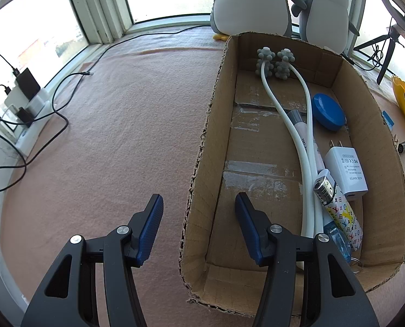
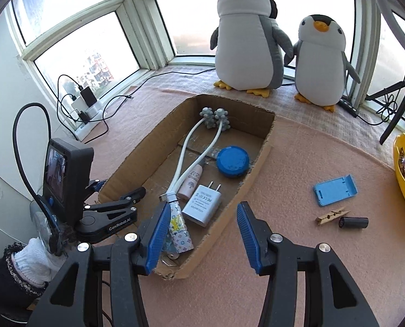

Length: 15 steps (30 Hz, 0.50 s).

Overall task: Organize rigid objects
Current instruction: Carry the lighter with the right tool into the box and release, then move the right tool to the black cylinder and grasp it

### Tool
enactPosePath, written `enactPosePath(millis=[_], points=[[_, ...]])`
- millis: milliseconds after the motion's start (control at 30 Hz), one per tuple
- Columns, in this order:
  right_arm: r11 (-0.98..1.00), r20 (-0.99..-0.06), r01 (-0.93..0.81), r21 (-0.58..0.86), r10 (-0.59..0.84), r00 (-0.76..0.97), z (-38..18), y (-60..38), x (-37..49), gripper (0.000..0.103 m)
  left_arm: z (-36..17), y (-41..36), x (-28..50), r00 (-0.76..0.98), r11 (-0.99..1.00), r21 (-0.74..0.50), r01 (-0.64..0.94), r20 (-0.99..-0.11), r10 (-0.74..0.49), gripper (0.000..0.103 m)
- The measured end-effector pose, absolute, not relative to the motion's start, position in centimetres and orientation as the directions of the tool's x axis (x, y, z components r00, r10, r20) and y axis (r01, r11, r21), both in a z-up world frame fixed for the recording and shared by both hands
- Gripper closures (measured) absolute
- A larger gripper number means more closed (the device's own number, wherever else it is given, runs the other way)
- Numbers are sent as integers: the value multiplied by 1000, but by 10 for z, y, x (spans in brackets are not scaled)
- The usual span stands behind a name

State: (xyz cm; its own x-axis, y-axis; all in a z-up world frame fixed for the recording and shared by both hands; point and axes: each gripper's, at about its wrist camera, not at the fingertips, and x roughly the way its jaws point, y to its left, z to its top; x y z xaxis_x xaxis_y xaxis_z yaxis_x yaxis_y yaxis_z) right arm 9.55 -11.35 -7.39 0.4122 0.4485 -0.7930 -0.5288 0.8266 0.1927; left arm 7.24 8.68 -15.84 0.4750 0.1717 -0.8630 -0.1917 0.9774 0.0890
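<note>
The rigid objects are lying in an open cardboard box (image 2: 243, 120) that is sitting on a pink cloth (image 2: 284, 245). At the far end of the box a massager (image 2: 216, 120) with grey knobbly balls is resting, its two white arms running toward the near end. A blue round lid (image 2: 233, 162) is lying to their right, close to the right wall. Nearer, a pink tube (image 2: 193, 179) and a white charger adapter (image 2: 202, 204) are lying side by side, and a patterned lighter (image 2: 179, 231) is lying at the near end, just left of the adapter.

The right gripper (image 2: 203, 209) is hanging over the near right part of the box with its jaws standing apart and nothing between them. The left gripper (image 1: 199, 199) is straddling the box's left wall, jaws apart, one finger outside and one over the inside; no pad is visibly pressing on the cardboard. A gloved hand (image 2: 30, 261) is holding it.

Right of the box, a blue phone stand (image 2: 334, 190), a wooden clothespin (image 2: 332, 216) and a small black cylinder (image 2: 353, 222) are lying on the cloth, well apart from the box. A yellow bowl (image 2: 404, 185) is sitting at the far right edge. Two plush penguins (image 2: 246, 41) are standing by the window beyond the box.
</note>
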Motion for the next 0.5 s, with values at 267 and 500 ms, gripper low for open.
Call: enactPosePath(millis=[267, 500], points=[[897, -790, -406, 174, 373, 487, -74, -183, 105, 46, -158, 87, 72, 475, 977, 88, -193, -863, 172, 48], [952, -823, -281, 124, 257, 507, -100, -236, 118, 45, -159, 87, 72, 474, 977, 91, -191, -864, 173, 48]])
